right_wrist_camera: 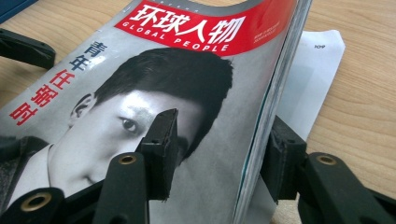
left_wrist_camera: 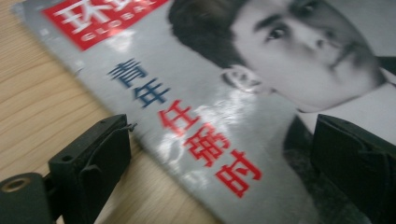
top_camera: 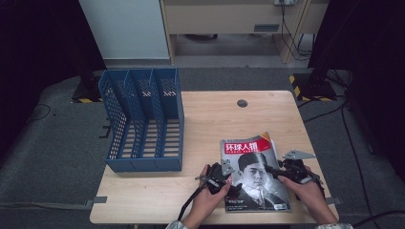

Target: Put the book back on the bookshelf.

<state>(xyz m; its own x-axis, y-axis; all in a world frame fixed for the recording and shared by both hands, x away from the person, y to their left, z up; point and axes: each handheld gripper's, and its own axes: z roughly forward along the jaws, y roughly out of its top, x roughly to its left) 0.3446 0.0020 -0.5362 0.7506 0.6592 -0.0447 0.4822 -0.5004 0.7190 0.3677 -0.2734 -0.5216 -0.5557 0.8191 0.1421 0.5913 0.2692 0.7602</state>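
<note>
Item one: a glossy magazine (top_camera: 255, 174) with a grey cover, a red title band with white characters and a black-and-white portrait. It lies on a light wooden table (top_camera: 215, 119), on the near right part of the top, its title band pointing away from the person. Its right-hand edge is lifted off the wood, and the right gripper view shows a white loose page (right_wrist_camera: 310, 79) lying beneath that raised edge.

Item two: the left gripper (top_camera: 220, 175), black, two-jawed, held in the person's left hand (top_camera: 210, 193). It sits at the magazine's left edge. In the left gripper view its jaws stand wide apart, one over bare wood just beside the magazine's left edge, the other over the cover; neither presses on the cover, so nothing is held.

Item three: the right gripper (top_camera: 282, 171), black, carrying a grey three-cornered plate, held in the person's right hand (top_camera: 305, 191). It sits at the magazine's right edge. Its jaws are about half open and straddle the lifted edge, one above the cover, the other outside the page stack. Whether the pads actually press on the magazine cannot be told.

Item four: a blue perforated plastic file rack (top_camera: 143, 121) with three compartments. It stands to the left of the magazine, well apart from it, at the table's left side.
</note>
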